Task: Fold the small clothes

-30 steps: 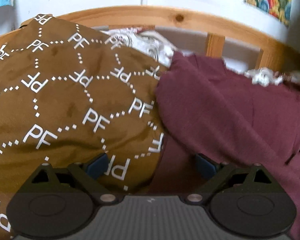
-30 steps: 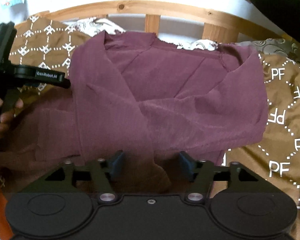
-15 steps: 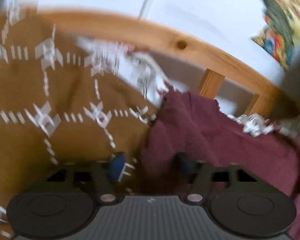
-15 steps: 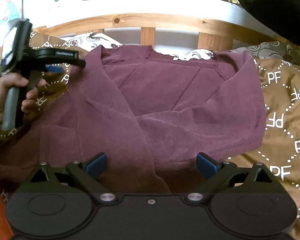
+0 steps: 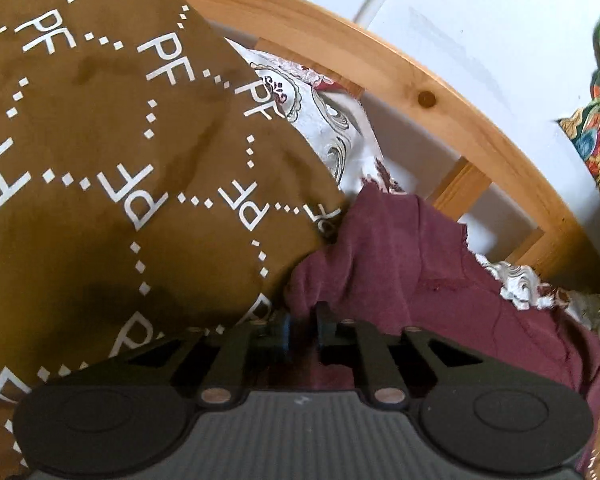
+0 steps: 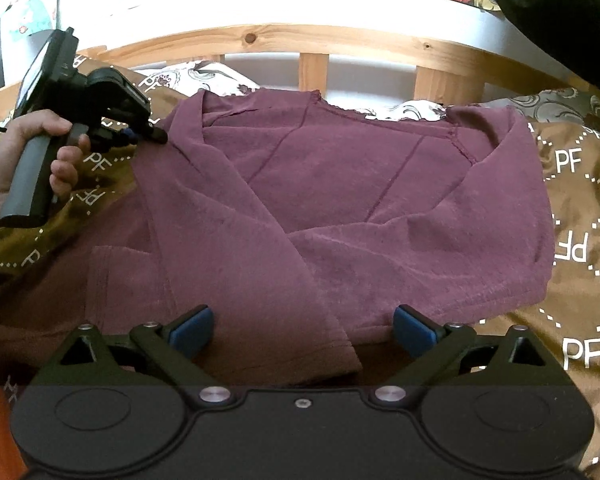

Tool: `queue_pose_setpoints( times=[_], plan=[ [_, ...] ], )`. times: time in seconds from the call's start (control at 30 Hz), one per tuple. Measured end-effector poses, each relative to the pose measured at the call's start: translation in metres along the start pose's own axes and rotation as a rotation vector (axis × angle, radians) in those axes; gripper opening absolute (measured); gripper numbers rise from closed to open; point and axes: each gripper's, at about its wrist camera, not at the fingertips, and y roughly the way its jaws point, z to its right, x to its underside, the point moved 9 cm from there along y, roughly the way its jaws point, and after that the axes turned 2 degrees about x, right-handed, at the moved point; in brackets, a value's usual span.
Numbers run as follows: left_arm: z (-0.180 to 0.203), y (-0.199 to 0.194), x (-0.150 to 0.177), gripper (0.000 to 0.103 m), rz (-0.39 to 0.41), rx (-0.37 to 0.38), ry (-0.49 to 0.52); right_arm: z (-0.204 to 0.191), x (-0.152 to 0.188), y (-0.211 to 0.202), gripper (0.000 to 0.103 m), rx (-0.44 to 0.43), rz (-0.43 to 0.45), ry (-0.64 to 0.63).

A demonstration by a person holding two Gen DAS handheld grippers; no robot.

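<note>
A maroon shirt [image 6: 340,200] lies partly folded on a brown blanket printed with white "PF" letters [image 6: 580,248]; its left side is folded over the middle. My left gripper [image 5: 302,326] is shut on the shirt's far left corner [image 5: 380,264]. It also shows in the right wrist view [image 6: 156,134], held by a hand at the shirt's top left. My right gripper [image 6: 304,328] is open, its blue pads either side of the shirt's near hem, holding nothing.
A wooden bed rail [image 6: 320,40] with slats runs behind the shirt, with a white wall above. A white patterned sheet [image 5: 324,120] shows at the blanket's far edge. The brown blanket [image 5: 100,160] rises in a fold to the left.
My left gripper has gone from open to shut on the shirt's far left corner after moving up along its left edge. My right gripper has opened wide and pulled back a little.
</note>
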Motion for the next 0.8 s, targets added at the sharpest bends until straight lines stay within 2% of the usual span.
queue_pose_setpoints(
  times=[0.2, 0.27, 0.33, 0.57, 0.8],
  plan=[
    [0.004, -0.017, -0.006, 0.056, 0.039, -0.022, 0.016, 0.004, 0.0, 0.0, 0.098, 0.018, 0.002, 0.005],
    [0.006, -0.027, -0.007, 0.073, 0.051, -0.04, 0.035, 0.007, -0.001, -0.001, 0.098, 0.029, 0.007, 0.011],
    [0.009, -0.04, -0.007, 0.083, 0.063, -0.054, 0.047, 0.009, -0.002, -0.004, 0.098, 0.039, 0.016, 0.014],
    [0.024, -0.099, -0.001, 0.098, 0.1, -0.095, 0.163, 0.008, -0.013, -0.038, 0.102, 0.091, 0.102, -0.04],
    [0.036, -0.172, 0.016, 0.102, 0.16, -0.096, 0.258, 0.008, -0.008, -0.083, 0.102, 0.128, 0.178, -0.097]
  ],
)
